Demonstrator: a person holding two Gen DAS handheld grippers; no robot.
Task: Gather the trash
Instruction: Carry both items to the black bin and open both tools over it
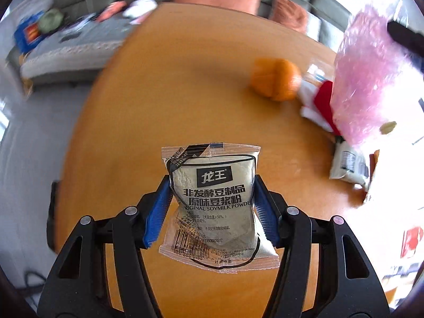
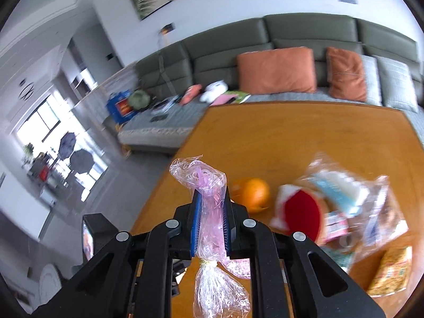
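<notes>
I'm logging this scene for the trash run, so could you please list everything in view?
soymilk powder packet: one, clear and white, in the left gripper
pink plastic bag: one, in the right gripper
orange: one, on the table
wrapper pile: several, red, white and clear, right of the orange
yellow packet: one, table's near right
table: one, orange-brown wood
sofa: one, grey-green, with orange cushions
left gripper: shut on the packet
right gripper: shut on the bag

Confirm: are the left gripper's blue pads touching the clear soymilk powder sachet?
Touching. The left wrist view shows both blue pads of the left gripper pressed against the sides of the clear soymilk powder sachet, pinching it in, lifted above the orange wooden table.
</notes>
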